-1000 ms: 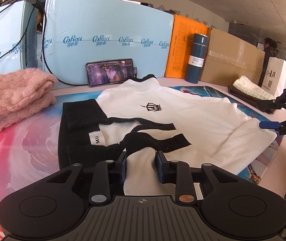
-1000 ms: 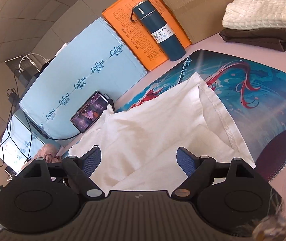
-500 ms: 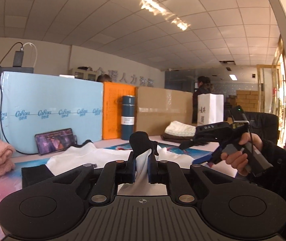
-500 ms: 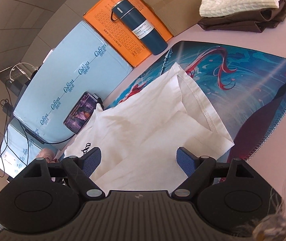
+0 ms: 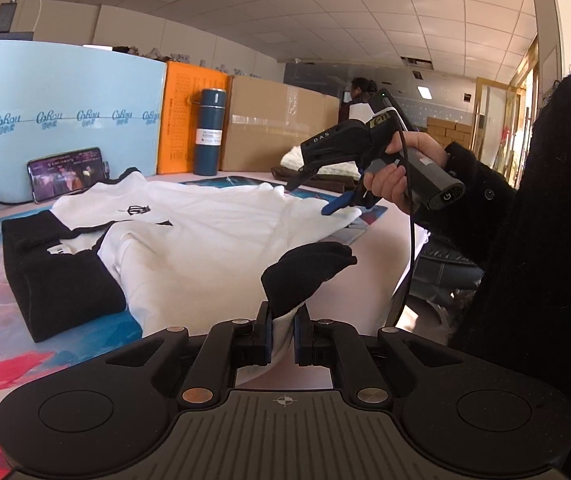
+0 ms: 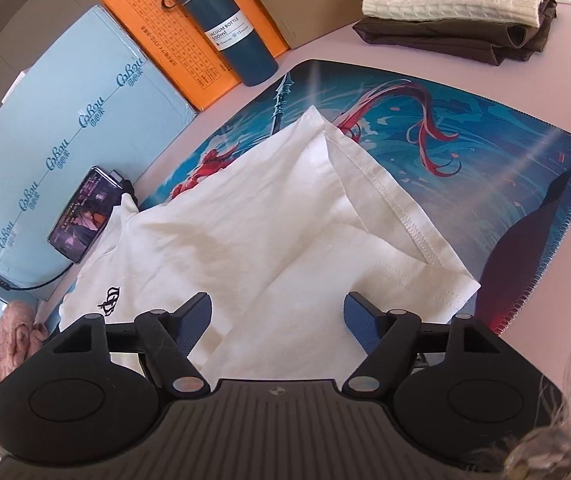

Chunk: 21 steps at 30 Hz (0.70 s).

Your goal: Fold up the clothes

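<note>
The white sweatshirt (image 5: 221,232) lies flat on the printed mat (image 6: 485,168) on the table (image 6: 565,80), collar toward the phone (image 5: 67,174) and hem toward the right claw (image 6: 277,320). The left claw (image 5: 283,330) is pressed together on one sleeve just behind its black cuff (image 5: 309,272), holding the cuff raised above the near edge of the garment. The right claw is spread wide and grips nothing (it hovers over the hem corner, both pads clear of the cloth). The sleeve's long axis runs from the left claw back toward the shoulder, so the body panel lies ahead and to the left of that claw. The sleeve fold therefore appears to fall to the left claw, and the hem to the right.
</note>
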Each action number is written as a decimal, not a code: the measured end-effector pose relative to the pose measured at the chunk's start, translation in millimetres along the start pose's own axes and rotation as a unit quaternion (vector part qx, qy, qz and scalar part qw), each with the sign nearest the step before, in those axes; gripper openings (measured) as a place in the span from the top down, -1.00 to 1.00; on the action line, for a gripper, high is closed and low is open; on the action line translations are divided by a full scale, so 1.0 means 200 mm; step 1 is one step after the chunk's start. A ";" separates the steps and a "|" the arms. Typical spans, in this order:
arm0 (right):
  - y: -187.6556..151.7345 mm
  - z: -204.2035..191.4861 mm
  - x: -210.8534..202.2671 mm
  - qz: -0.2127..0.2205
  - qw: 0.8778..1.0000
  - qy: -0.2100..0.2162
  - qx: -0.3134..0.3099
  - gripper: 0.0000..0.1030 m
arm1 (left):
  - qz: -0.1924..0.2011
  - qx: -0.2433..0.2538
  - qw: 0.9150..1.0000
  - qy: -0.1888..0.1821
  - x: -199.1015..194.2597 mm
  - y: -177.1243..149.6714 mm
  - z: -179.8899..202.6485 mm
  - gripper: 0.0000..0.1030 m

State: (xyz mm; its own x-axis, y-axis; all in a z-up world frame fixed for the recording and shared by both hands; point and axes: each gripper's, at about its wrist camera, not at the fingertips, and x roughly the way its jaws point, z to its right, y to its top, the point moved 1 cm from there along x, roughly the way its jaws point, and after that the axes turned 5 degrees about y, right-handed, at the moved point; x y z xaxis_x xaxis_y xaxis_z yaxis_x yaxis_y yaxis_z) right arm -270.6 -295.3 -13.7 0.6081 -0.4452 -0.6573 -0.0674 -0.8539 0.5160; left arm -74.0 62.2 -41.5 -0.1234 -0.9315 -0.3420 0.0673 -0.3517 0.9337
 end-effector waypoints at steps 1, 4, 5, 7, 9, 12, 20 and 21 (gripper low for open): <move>0.00 0.00 0.00 0.000 1.000 -0.003 0.003 -0.21 | -0.003 -0.003 1.000 0.001 -0.01 -0.02 -0.01 0.84; 0.01 -0.01 0.00 -0.004 1.000 -0.019 0.002 -0.03 | -0.009 0.002 1.000 0.008 -0.02 -0.04 -0.02 0.84; 0.01 -0.02 0.01 -0.005 1.000 -0.025 0.001 0.04 | -0.013 0.006 1.000 0.007 -0.02 -0.04 -0.02 0.84; 0.01 -0.06 0.03 -0.005 0.999 -0.040 -0.011 0.15 | -0.016 0.019 1.000 0.007 -0.01 -0.04 -0.01 0.84; 0.01 -0.07 0.06 -0.011 0.998 -0.049 -0.022 0.47 | -0.016 0.027 0.999 0.009 0.00 -0.04 -0.01 0.84; -0.01 -0.07 0.07 -0.006 0.998 -0.047 -0.044 0.93 | -0.006 0.017 1.000 0.011 -0.02 -0.05 -0.02 0.84; -0.14 0.10 -0.31 0.104 0.992 0.062 -0.041 0.96 | 0.061 -0.012 0.998 -0.011 -0.08 0.05 -0.06 0.84; -0.16 0.11 -0.37 0.118 0.990 0.065 -0.051 0.96 | 0.075 -0.014 0.997 -0.018 -0.09 0.07 -0.07 0.84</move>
State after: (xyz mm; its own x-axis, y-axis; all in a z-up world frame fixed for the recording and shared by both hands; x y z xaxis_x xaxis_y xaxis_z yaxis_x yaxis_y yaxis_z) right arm -330.9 -240.6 5.1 0.6815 -0.5854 -0.4393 -0.1437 -0.6955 0.7040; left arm -57.3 73.1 -23.5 -0.1443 -0.9702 -0.1945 0.1161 -0.2118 0.9704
